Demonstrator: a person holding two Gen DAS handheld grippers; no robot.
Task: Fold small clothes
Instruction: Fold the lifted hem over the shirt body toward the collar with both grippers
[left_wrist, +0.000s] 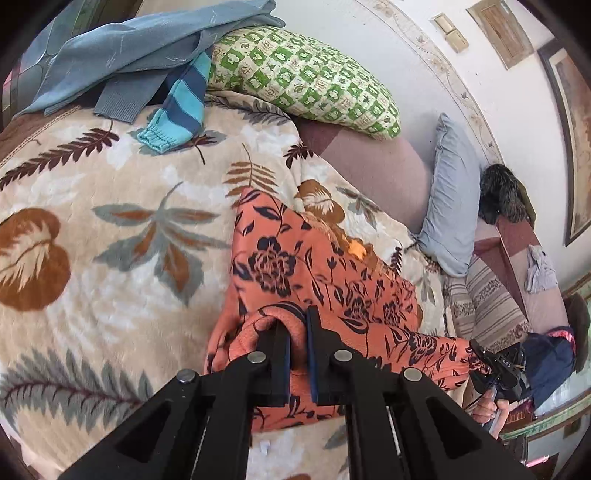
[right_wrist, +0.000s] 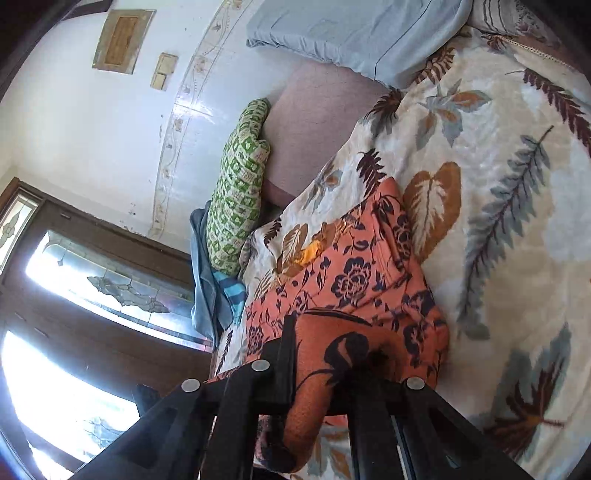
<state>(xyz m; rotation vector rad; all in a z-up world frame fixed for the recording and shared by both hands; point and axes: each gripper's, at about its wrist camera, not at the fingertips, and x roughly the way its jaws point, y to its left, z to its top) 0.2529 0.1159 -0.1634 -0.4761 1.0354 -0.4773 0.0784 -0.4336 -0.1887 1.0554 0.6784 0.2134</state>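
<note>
An orange garment with dark flower print (left_wrist: 314, 273) lies on a leaf-patterned blanket (left_wrist: 110, 240). My left gripper (left_wrist: 297, 325) is shut on a bunched edge of the orange garment at its near end. In the right wrist view the same orange garment (right_wrist: 354, 280) stretches away from me, and my right gripper (right_wrist: 325, 343) is shut on a fold of it; the cloth drapes over and hides the right finger. The right gripper and the hand holding it also show in the left wrist view (left_wrist: 498, 365), at the garment's far right corner.
A pile of blue-grey and striped blue clothes (left_wrist: 147, 62) lies at the blanket's far edge beside a green checked pillow (left_wrist: 306, 77). A light blue pillow (left_wrist: 450, 206) leans against the wall. A window (right_wrist: 92, 295) is at the left in the right wrist view.
</note>
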